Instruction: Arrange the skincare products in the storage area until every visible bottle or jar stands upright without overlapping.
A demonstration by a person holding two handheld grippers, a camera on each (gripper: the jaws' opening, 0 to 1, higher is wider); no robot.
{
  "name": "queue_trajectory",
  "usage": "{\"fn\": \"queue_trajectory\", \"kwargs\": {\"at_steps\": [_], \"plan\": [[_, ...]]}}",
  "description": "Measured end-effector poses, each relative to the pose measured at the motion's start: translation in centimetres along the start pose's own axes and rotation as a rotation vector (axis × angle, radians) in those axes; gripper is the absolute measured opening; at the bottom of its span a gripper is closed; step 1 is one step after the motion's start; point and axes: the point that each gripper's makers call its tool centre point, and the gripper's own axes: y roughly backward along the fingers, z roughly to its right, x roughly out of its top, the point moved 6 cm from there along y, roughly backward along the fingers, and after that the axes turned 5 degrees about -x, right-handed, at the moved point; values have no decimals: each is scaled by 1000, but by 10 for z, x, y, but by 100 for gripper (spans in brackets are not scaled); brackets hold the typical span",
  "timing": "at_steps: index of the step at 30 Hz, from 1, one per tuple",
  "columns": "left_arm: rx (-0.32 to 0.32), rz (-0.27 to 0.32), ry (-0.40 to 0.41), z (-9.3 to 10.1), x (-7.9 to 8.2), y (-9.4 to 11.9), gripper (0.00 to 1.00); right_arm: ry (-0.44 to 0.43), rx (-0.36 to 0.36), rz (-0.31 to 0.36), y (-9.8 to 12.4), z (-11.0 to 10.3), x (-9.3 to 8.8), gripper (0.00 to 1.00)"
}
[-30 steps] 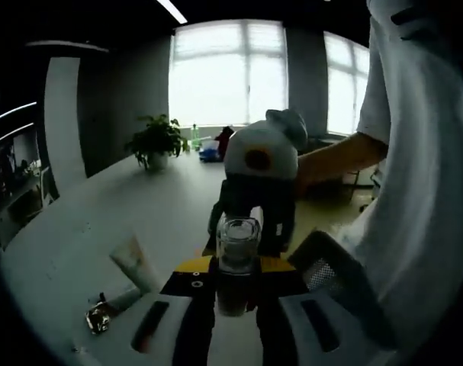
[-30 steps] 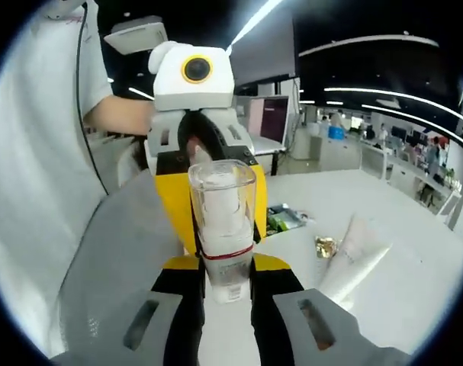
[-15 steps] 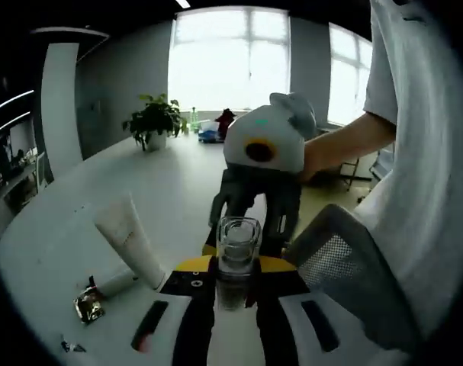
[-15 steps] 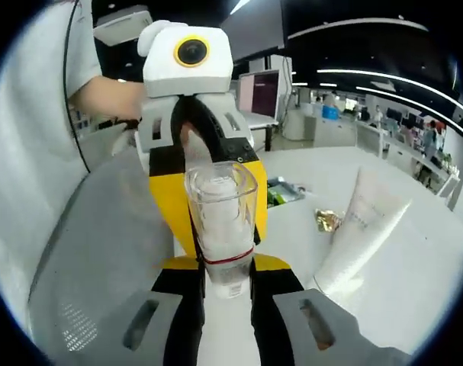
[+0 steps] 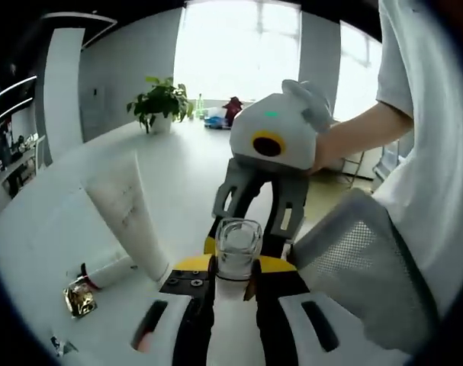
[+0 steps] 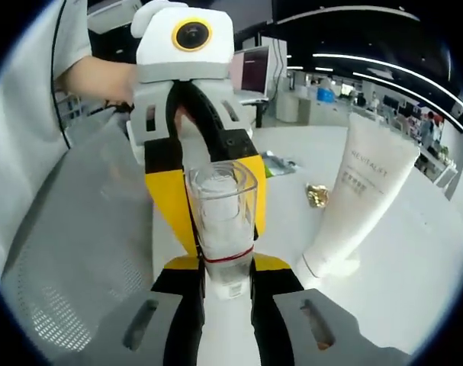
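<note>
Bottle, clear, rigid and probably slippery, is pinched near its base between both grippers, left gripper and right gripper, above the surface; a low grip is advised.

At the top of the left gripper view I see tall bright windows behind a potted plant on the long white bench. A grey mesh chair back sits lower right. In the right gripper view, ceiling light strips cross a dim open office, upper right.
</note>
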Motion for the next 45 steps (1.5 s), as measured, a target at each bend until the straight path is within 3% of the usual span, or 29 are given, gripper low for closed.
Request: {"fn": "queue_trajectory", "kwargs": {"at_steps": [10,19,22,31,45], "plan": [[0,-45,0,-16,-9,-13,14,-13,-21,-1,-9,11,-15,22],[2,-105,-35,-16,-16,-20,13,-11,-21,-16,-17,11,-29,22],[3,-102,-39,-18,-16,-20,13,-27,-30,5,-16,13,-30,22],[15,-98,-59,-19,-14,-24,15,8,-54,-61,-21,13,-38,23],[28,-61,-41,-21,-6,-27,20,-22,-77,-65,-23,18,-41,23]]}}
